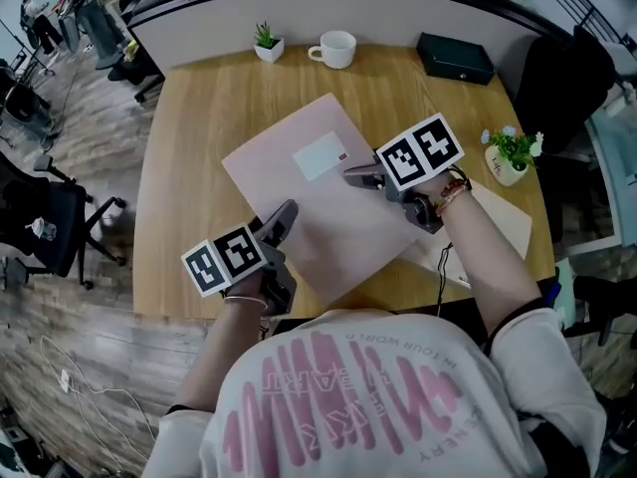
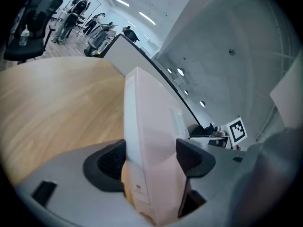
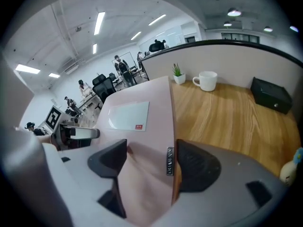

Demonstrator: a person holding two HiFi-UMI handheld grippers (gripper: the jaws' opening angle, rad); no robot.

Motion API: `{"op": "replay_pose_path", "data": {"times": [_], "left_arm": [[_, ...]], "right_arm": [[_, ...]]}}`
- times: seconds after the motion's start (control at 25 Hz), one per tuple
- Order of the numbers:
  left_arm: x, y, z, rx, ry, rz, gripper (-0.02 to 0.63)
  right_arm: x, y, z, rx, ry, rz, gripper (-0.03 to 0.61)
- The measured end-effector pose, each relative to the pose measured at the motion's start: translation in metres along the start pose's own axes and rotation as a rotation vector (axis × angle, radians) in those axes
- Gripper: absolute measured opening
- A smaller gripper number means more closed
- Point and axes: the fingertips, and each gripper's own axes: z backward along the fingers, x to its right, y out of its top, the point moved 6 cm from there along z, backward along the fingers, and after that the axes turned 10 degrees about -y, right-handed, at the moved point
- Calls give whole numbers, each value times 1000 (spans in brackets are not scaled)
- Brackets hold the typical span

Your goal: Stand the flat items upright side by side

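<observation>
A thick pink folder (image 1: pixel 309 192) with a white label (image 1: pixel 320 155) is held over the wooden table (image 1: pixel 189 147) between both grippers. My left gripper (image 1: pixel 287 213) grips its near left edge. In the left gripper view the folder (image 2: pixel 151 126) runs edge-on between the dark pads (image 2: pixel 191 157), and both pads press on it. My right gripper (image 1: pixel 356 177) holds its right edge. In the right gripper view the folder (image 3: pixel 142 126) fills the gap between the pads (image 3: pixel 196 167). A second flat item, beige (image 1: pixel 506 222), lies on the table under my right forearm.
A white cup (image 1: pixel 335 48), a small potted plant (image 1: pixel 267 43) and a black box (image 1: pixel 455 58) stand along the table's far edge. A white flower pot (image 1: pixel 510 157) stands at the right edge. A black office chair (image 1: pixel 50 227) stands on the floor at the left.
</observation>
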Motion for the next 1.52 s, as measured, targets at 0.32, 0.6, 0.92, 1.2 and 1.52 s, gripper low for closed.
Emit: {"op": "replay_pose_path", "data": {"times": [0.32,0.6,0.92,1.2,1.52], "left_arm": [[-9,65,27,-4,-41,-248,333],[-3,112,31,25,-96,-533,353],[10,143,13,-4,-193,-792,357],[7,152,-5,-31,-244,-856,359],[2,167,-35,-13,-214,-878,359]], "right_arm": [[-44,26,1,216,-68,-91,337],[-65,38,6,457,-165,-144,339],[-68,38,10,599,-284,-198,339],[-64,40,11,655,-402,-155,342],[-43,63,1,665,-462,-114,341]]}}
